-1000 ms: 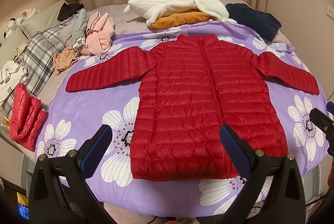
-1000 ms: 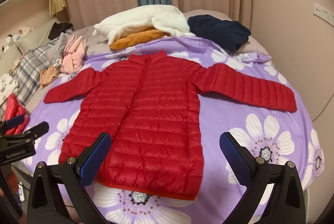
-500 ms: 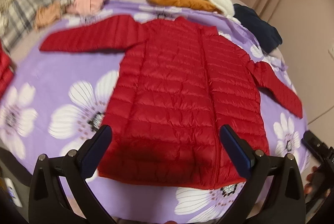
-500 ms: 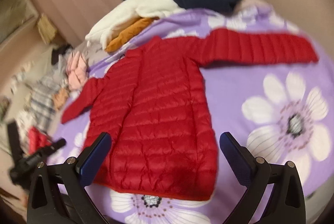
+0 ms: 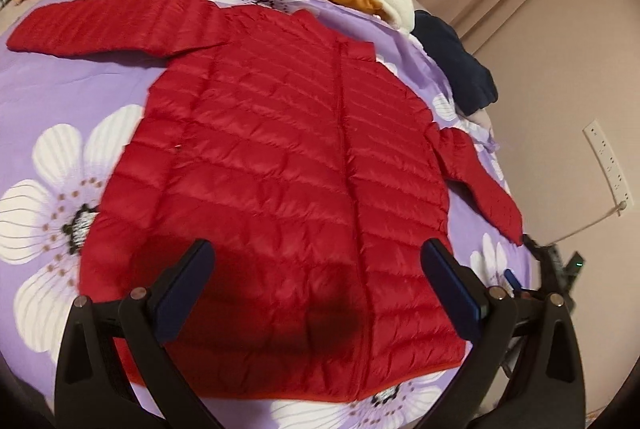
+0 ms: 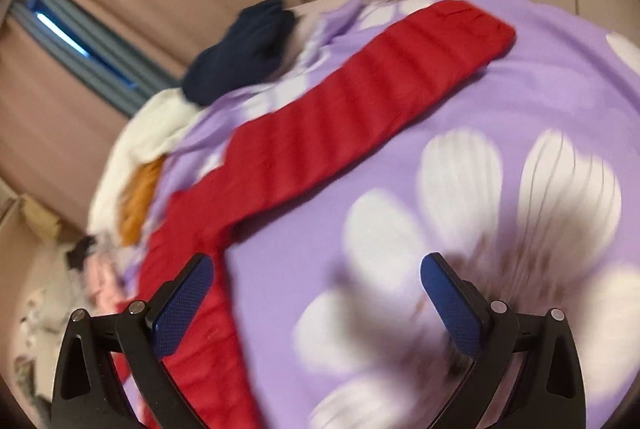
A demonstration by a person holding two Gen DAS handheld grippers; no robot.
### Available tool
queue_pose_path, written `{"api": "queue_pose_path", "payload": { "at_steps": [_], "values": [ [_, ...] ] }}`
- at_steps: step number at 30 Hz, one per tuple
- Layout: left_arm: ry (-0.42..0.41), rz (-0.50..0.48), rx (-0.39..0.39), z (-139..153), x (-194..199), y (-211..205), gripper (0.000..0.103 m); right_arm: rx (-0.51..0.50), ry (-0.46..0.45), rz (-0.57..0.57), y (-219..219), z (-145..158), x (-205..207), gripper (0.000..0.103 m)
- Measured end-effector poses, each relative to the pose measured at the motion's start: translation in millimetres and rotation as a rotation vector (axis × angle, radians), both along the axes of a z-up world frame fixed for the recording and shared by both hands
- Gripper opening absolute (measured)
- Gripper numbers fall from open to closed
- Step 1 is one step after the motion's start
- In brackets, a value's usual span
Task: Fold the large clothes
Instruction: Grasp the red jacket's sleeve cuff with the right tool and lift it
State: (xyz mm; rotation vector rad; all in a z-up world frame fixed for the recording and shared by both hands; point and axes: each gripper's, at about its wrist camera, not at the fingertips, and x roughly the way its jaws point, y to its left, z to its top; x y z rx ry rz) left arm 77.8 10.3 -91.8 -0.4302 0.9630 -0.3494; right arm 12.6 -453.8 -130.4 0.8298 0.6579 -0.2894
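Both hand-held grippers, left (image 5: pixel 318 283) and right (image 6: pixel 316 293), gape wide and empty over my red quilted puffer jacket (image 5: pixel 288 169), spread flat mid-frame on the purple flowered bedsheet (image 5: pixel 72 101); pinching its slippery shell too shallowly could let the sleeve (image 6: pixel 360 101) slide free mid-fold.

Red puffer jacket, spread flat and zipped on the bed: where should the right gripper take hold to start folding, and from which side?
Probably the cuff end of the jacket's outstretched sleeve. It lies flat and straight on the purple floral sheet, with bare sheet around it. The open right gripper could come from beyond the cuff, low along the sheet, pinch its thin edge, and carry it across the red puffer jacket.
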Motion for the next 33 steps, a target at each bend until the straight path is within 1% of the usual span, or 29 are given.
{"api": "queue_pose_path", "payload": {
  "at_steps": [2, 4, 7, 10, 15, 16, 17, 18, 19, 20, 21, 22, 23, 24, 26, 28, 29, 30, 32, 33],
  "values": [
    [0.049, -0.003, 0.015, -7, 8, 1, 0.103, 0.018, -0.009, -0.029, -19, -8, 6, 0.102],
    [0.073, -0.005, 0.039, -10, 14, -2, 0.103, 0.056, -0.021, -0.072, -36, -15, 18, 0.102],
    [0.095, -0.012, 0.070, -15, 24, -7, 0.103, 0.106, -0.071, -0.128, -63, -22, 29, 0.102],
    [0.091, -0.020, 0.080, -18, 33, -12, 0.103, 0.155, -0.125, -0.173, -85, -27, 31, 0.102],
    [0.052, -0.032, 0.096, -19, 47, -22, 0.103, 0.237, -0.223, -0.230, -109, -32, 34, 0.102],
    [0.048, -0.036, 0.099, -19, 48, -24, 0.103, 0.248, -0.232, -0.245, -114, -33, 35, 0.096],
    [0.047, -0.041, 0.103, -19, 50, -26, 0.103, 0.252, -0.230, -0.256, -116, -34, 34, 0.085],
    [0.046, -0.046, 0.109, -20, 51, -28, 0.103, 0.258, -0.212, -0.264, -118, -36, 34, 0.076],
    [0.050, -0.052, 0.117, -21, 52, -29, 0.103, 0.264, -0.188, -0.265, -120, -40, 35, 0.055],
    [0.050, -0.055, 0.122, -22, 53, -31, 0.103, 0.268, -0.171, -0.266, -123, -43, 38, 0.045],
    [0.048, -0.055, 0.126, -22, 54, -32, 0.103, 0.270, -0.147, -0.271, -125, -46, 38, 0.028],
    [0.047, -0.054, 0.130, -22, 54, -32, 0.103, 0.270, -0.136, -0.277, -127, -47, 36, 0.022],
    [0.043, -0.051, 0.135, -21, 55, -32, 0.103, 0.264, -0.141, -0.279, -126, -46, 32, 0.020],
    [0.038, -0.047, 0.141, -21, 55, -32, 0.103, 0.252, -0.146, -0.278, -124, -42, 30, 0.017],
    [0.022, -0.036, 0.146, -18, 55, -30, 0.103, 0.177, -0.144, -0.258, -116, -25, 30, 0.014],
    [0.012, -0.017, 0.146, -16, 55, -25, 0.103, 0.065, -0.149, -0.204, -102, 5, 33, 0.014],
    [0.010, -0.007, 0.144, -15, 55, -22, 0.103, 0.029, -0.153, -0.183, -96, 15, 35, 0.014],
    [0.011, 0.006, 0.142, -14, 55, -18, 0.103, -0.033, -0.162, -0.142, -83, 34, 37, 0.014],
    [0.005, 0.026, 0.138, -12, 54, -11, 0.102, -0.122, -0.171, -0.085, -62, 61, 44, 0.014],
    [0.004, 0.037, 0.137, -10, 54, -6, 0.102, -0.183, -0.179, -0.044, -45, 80, 48, 0.014]
  ]
}}
